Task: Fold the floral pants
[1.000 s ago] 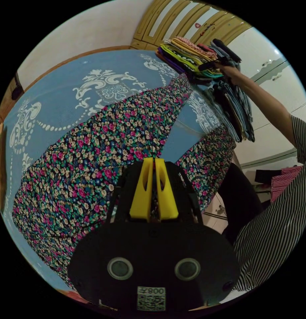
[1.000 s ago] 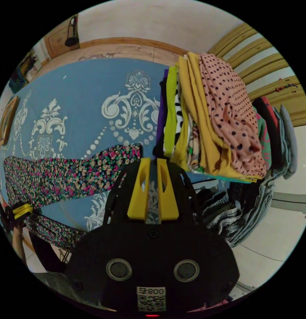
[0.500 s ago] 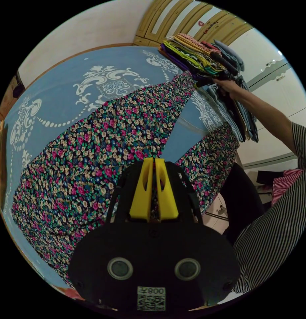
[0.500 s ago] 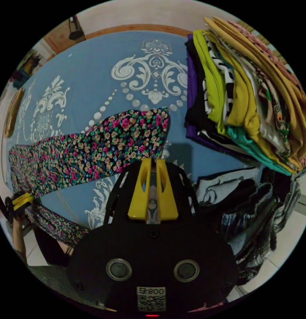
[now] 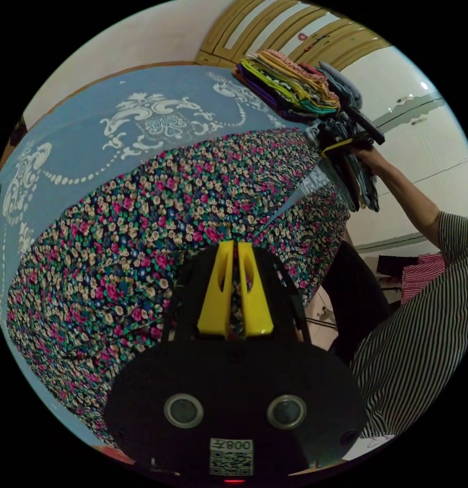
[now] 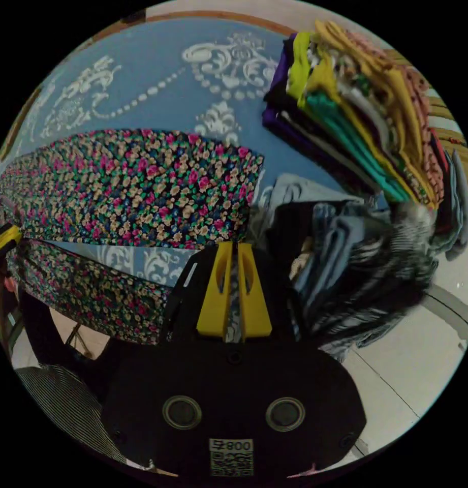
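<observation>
floral pants (image 5: 157, 213): thin printed cloth, looking matt and soft, lying in slight creases
bedcover (image 5: 86, 127): blue woven cloth, showing a smooth matt face
left gripper (image 5: 236, 244): yellow jaws looking like smooth plastic, sitting on a matt black body
folded stack (image 6: 366, 122): mixed cloths, showing matt edges
wardrobe doors (image 5: 315, 35): looking like glossy wood

My left gripper (image 5: 236, 249) has its yellow jaws pinched on the floral pants (image 5: 157, 218), which spread across the blue bedspread (image 5: 86, 127). Beyond the pants, a stack of folded clothes (image 5: 289, 89) sits beside my right gripper (image 5: 345, 145).
</observation>
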`<state>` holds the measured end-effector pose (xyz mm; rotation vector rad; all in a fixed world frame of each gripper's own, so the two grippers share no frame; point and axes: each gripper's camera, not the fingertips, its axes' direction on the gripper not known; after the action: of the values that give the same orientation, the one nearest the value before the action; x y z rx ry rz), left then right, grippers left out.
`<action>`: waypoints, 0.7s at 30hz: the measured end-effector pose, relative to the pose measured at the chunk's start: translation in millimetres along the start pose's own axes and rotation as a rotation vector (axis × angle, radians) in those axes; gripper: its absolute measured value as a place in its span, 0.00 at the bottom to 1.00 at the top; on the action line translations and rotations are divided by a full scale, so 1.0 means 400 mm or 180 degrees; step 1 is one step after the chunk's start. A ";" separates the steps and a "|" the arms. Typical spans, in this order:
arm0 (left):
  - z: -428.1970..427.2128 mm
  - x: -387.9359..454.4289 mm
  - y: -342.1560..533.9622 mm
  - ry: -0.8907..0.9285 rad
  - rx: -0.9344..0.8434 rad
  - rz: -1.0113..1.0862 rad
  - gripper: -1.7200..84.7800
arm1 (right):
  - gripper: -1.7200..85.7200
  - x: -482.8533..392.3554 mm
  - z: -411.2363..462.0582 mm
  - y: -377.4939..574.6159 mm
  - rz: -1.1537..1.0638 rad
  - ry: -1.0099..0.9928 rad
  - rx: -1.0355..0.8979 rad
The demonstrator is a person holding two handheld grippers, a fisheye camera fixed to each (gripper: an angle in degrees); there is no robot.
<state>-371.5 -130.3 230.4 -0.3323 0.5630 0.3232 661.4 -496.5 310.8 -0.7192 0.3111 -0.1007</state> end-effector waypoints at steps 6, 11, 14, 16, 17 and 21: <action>-0.145 -0.082 0.100 0.0032 0.0462 -0.0162 0.05 | 0.07 -0.092 -0.030 0.020 0.0229 0.0019 0.0117; -0.286 -0.215 0.253 -0.0093 0.0794 -0.0673 0.06 | 0.11 -0.180 -0.118 0.053 0.0386 0.0023 0.0373; -0.378 -0.322 0.374 -0.0249 0.0940 -0.1148 0.07 | 0.12 -0.245 -0.169 0.081 0.0527 -0.0047 0.0567; -0.433 -0.383 0.446 -0.0350 0.1022 -0.1419 0.08 | 0.12 -0.284 -0.198 0.101 0.0678 -0.0054 0.0652; -0.471 -0.421 0.492 -0.0422 0.1077 -0.1577 0.08 | 0.12 -0.307 -0.213 0.118 0.0802 -0.0105 0.0739; -0.580 -0.534 0.597 -0.0658 0.1181 -0.1852 0.09 | 0.11 -0.403 -0.251 0.152 0.0882 -0.0632 0.0820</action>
<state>-741.3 -50.7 114.8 -0.0906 0.2934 -0.3054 476.1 -482.7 239.2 -0.4213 0.2002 0.1902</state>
